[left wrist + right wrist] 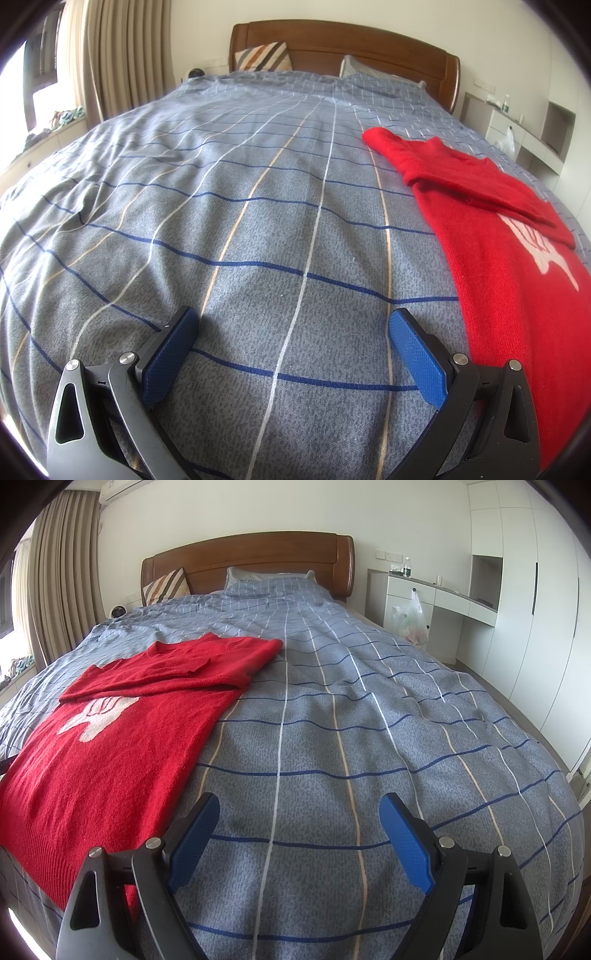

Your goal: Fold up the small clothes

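the red sweater point(110, 746) lies flat on the bed point(332, 775), its long axis running from the hem near the foot edge toward the wooden headboard point(258, 559), collar at the far end. both sleeves are folded across the chest, over the top of a white motif point(96, 716). in the left wrist view the sweater point(509, 258) sits at 3 o'clock; in the right wrist view it sits at 9 o'clock, so it lies between the two grippers.

the left gripper point(293, 325) and the right gripper point(299, 808) each hover over bare checked duvet point(258, 221), fingers spread wide with nothing between the blue pads point(404, 845). the left finger of the right gripper stands just beside the sweater's side edge.

surroundings: a striped cushion point(168, 585) and a grey pillow point(251, 578) at 12 o'clock against the headboard; curtains point(62, 572) at 10 o'clock; a white desk point(439, 594) with a hanging plastic bag point(412, 622) at 2 o'clock; wardrobe doors point(535, 609) at 3 o'clock.

the duvet beside the sweater is unoccupied on both sides, mildly wrinkled toward the right edge of the bed.
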A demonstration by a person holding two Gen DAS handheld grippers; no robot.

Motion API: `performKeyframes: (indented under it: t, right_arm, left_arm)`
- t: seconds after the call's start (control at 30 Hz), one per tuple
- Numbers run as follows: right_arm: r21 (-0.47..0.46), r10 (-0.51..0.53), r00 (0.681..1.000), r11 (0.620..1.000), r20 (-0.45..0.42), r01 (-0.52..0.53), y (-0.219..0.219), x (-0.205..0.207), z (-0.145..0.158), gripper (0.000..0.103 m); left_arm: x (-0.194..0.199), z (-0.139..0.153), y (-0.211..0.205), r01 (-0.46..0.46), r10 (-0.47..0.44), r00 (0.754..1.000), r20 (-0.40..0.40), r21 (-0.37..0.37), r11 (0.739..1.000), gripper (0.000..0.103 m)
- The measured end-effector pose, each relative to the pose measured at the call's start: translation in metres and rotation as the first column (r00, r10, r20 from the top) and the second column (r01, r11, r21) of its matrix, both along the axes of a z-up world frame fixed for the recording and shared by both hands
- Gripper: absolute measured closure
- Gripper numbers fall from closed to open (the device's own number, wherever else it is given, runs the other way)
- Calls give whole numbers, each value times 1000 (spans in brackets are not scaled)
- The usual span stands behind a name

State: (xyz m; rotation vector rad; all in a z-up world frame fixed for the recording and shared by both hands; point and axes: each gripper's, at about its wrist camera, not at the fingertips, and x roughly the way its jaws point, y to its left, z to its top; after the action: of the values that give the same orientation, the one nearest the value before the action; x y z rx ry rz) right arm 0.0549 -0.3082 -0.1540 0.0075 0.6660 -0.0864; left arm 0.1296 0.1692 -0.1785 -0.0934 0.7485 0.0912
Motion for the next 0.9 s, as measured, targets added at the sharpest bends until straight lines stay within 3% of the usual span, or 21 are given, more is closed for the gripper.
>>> performKeyframes:
  t: [0.9]
  right_arm:
    - [0, -7, 1000, 1000, 1, 7, -1, -1, 4, 15]
  left_arm:
    - [0, -1, -1, 0, 0, 1000, 2, 6, 1000, 0]
